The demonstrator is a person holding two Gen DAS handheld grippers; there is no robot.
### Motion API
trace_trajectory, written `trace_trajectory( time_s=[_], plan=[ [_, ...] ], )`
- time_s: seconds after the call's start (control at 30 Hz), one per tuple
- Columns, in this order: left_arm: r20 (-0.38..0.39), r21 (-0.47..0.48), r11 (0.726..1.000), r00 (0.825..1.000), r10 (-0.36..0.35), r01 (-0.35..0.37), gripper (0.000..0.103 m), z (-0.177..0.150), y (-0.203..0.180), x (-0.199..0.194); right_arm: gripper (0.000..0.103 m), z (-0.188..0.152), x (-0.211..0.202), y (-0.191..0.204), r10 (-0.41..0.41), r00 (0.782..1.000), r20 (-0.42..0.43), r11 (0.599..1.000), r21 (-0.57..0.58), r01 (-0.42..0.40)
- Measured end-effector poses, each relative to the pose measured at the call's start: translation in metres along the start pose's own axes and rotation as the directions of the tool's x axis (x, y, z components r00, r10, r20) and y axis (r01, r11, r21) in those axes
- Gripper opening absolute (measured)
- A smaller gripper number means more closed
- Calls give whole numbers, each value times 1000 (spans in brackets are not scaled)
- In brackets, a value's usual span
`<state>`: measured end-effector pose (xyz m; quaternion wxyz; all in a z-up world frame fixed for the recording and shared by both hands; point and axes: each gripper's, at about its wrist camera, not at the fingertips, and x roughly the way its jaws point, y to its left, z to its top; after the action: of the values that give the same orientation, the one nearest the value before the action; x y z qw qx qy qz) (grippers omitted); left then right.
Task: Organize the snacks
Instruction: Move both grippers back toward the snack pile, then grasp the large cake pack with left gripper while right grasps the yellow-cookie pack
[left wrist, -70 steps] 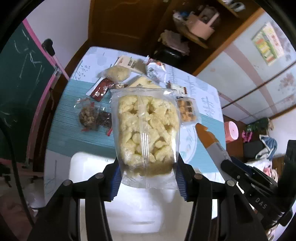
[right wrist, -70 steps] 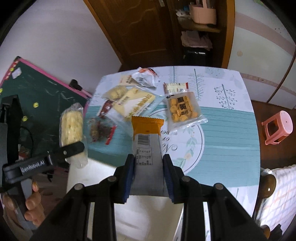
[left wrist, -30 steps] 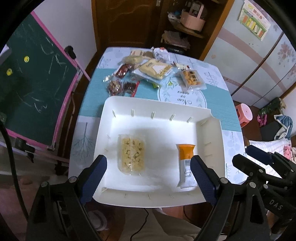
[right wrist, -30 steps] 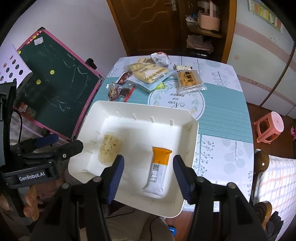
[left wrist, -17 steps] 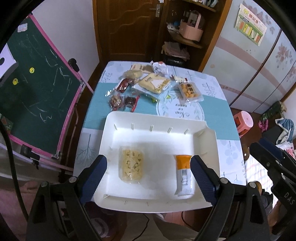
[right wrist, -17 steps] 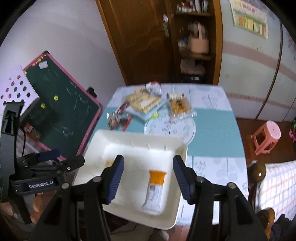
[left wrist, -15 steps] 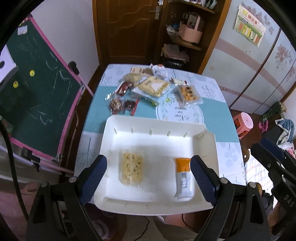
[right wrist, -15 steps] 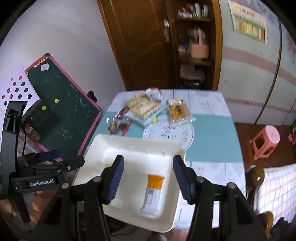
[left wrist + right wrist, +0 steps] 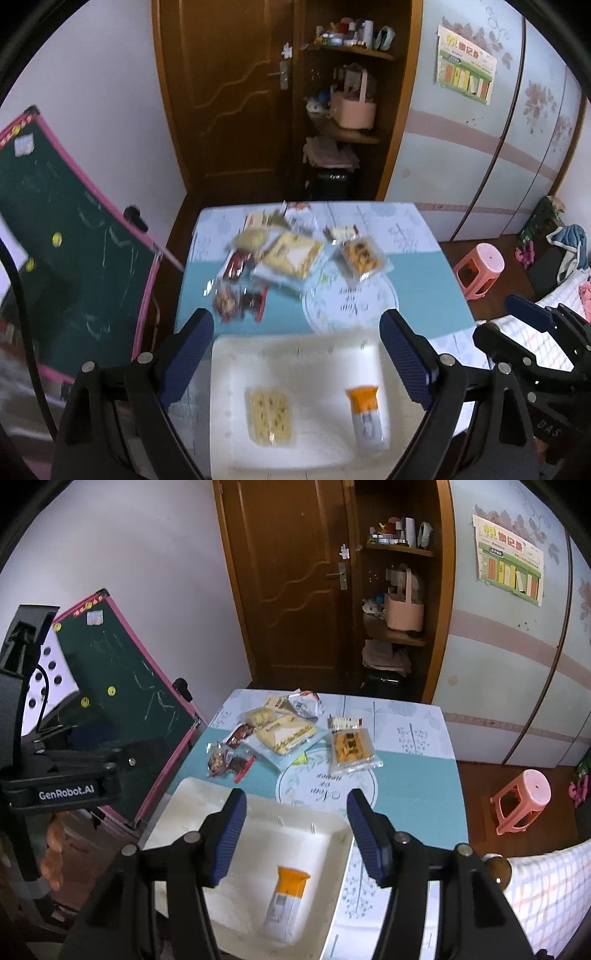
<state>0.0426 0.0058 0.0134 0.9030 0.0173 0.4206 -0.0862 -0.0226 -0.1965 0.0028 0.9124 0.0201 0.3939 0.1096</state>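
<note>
Snacks lie in two places: some in a white tray point(image 9: 229, 406) at the near end of the table point(image 9: 417, 775), the others in a loose group at the far end.

On the left inside the tray is a clear packet of pale yellow pieces point(image 9: 271, 419), lying flat. On the right inside the same tray, well apart from it, lies an orange and white bar point(image 9: 286, 904), also flat, with its orange end toward the far side. Only these two things show in the tray.

Beyond the tray, from left to right, come a small bag of dark red and brown snack point(image 9: 227, 762), then a big yellow packet point(image 9: 286, 734) on a pale blue one, then a clear packet of orange crackers point(image 9: 351, 747). Several smaller packets lie behind them. In the left wrist view this group is blurred.

The left gripper point(image 9: 297, 352) hangs above the tray with its blue pads wide apart, holding nothing. The right gripper point(image 9: 297, 836) is also spread wide and empty, above the tray's right half.
</note>
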Motion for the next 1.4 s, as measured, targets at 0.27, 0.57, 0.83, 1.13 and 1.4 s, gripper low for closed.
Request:
trace_trajectory(
  time_s=[0.27, 0.57, 0.83, 1.13, 1.4],
  plan=[
    [-38, 48, 998, 999, -30, 32, 91, 69, 6, 41, 67, 53, 34, -36, -36, 999, -11, 997, 61, 36],
    [-133, 53, 996, 989, -70, 78, 91, 133, 27, 143, 67, 105, 113, -90, -43, 995, -88, 985, 165, 57],
    [-351, 63, 986, 928, -123, 154, 91, 121, 32, 275, 67, 109, 216, -111, -11, 973, -233, 985, 163, 50],
    [-474, 159, 974, 878, -69, 162, 91, 89, 21, 375, 67, 81, 320, -128, -29, 918, -395, 987, 135, 90],
    [-531, 151, 969, 843, -88, 196, 91, 78, 18, 416, 67, 60, 362, -132, -32, 894, -448, 986, 129, 101]
  ],
)
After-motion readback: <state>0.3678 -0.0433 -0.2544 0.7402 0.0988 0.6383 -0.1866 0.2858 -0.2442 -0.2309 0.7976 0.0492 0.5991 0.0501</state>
